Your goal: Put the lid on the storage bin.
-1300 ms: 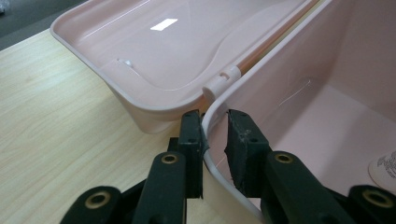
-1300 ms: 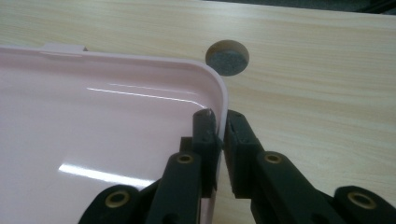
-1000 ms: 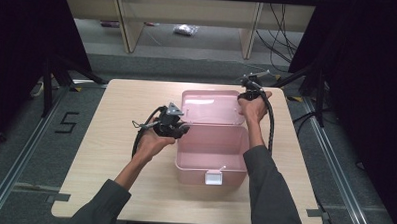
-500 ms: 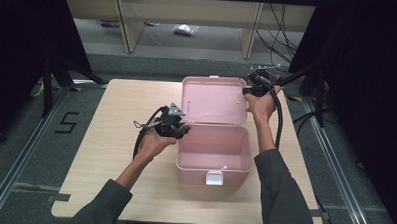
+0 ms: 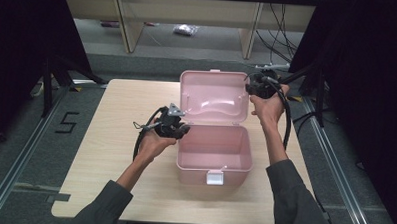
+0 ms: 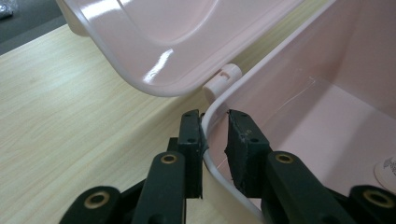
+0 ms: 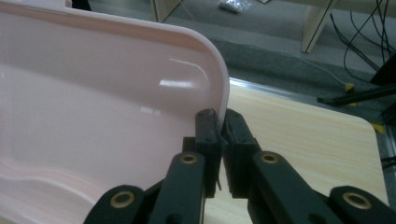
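A pink plastic box (image 5: 194, 174) stands mid-table with its lid (image 5: 214, 100) swung up nearly upright on the far side. A white latch (image 5: 214, 178) hangs on the front wall. My left gripper (image 5: 183, 130) is at the box's left wall. In the left gripper view its jaws (image 6: 215, 130) straddle the rim (image 6: 208, 122) near the hinge pin (image 6: 222, 79) and pinch it. My right gripper (image 5: 252, 89) is at the lid's upper right corner. In the right gripper view it (image 7: 220, 126) is shut on the lid's edge (image 7: 223, 93).
The wooden table (image 5: 121, 119) has bare room left of and in front of the box. Beyond its far edge are shelf legs and a plastic bag (image 5: 185, 29) on the floor. Cables (image 5: 284, 25) trail at the back right. A "5" mark (image 5: 66, 122) is on the floor left.
The lid has swung from lying flat on the box to standing up, carried by my right gripper, which rose and moved toward the far side. The left gripper stayed in place.
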The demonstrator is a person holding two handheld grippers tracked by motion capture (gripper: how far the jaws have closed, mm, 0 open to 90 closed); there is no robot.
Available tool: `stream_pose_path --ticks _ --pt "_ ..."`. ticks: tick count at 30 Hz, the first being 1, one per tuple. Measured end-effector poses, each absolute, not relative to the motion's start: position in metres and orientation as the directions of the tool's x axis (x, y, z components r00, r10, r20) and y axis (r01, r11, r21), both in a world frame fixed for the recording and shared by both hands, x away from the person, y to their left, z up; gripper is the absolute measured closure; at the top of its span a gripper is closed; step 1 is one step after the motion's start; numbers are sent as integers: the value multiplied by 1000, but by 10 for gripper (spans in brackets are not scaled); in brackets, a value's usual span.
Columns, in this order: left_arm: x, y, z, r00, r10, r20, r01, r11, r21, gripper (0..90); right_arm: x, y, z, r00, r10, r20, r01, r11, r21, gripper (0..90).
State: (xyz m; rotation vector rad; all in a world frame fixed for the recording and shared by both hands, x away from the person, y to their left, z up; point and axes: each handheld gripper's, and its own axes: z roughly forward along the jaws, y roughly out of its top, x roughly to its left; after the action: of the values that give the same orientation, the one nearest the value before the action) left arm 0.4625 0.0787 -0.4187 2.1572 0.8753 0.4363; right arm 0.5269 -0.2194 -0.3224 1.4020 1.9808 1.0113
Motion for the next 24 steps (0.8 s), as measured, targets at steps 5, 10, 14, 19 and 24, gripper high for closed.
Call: stream_pose_path --ticks 5,10,14,19,24 --pt "462 78 -419 706 707 39 446 -486 752 753 516 -221 -317 -355 935 -6 532 207 821 866" --pt "463 78 -419 705 708 40 445 -486 752 753 505 -221 -313 -362 932 -14 511 211 833 867" --pt "462 78 -419 701 712 46 444 -486 753 752 497 -224 -311 -372 928 -11 499 210 840 869" --pt "462 78 -419 701 711 50 443 -489 751 752 483 -226 -309 -387 922 -23 470 219 855 869" --pt "462 77 -419 699 713 59 439 -492 752 750 471 -226 -309 -391 920 -29 446 216 869 871"
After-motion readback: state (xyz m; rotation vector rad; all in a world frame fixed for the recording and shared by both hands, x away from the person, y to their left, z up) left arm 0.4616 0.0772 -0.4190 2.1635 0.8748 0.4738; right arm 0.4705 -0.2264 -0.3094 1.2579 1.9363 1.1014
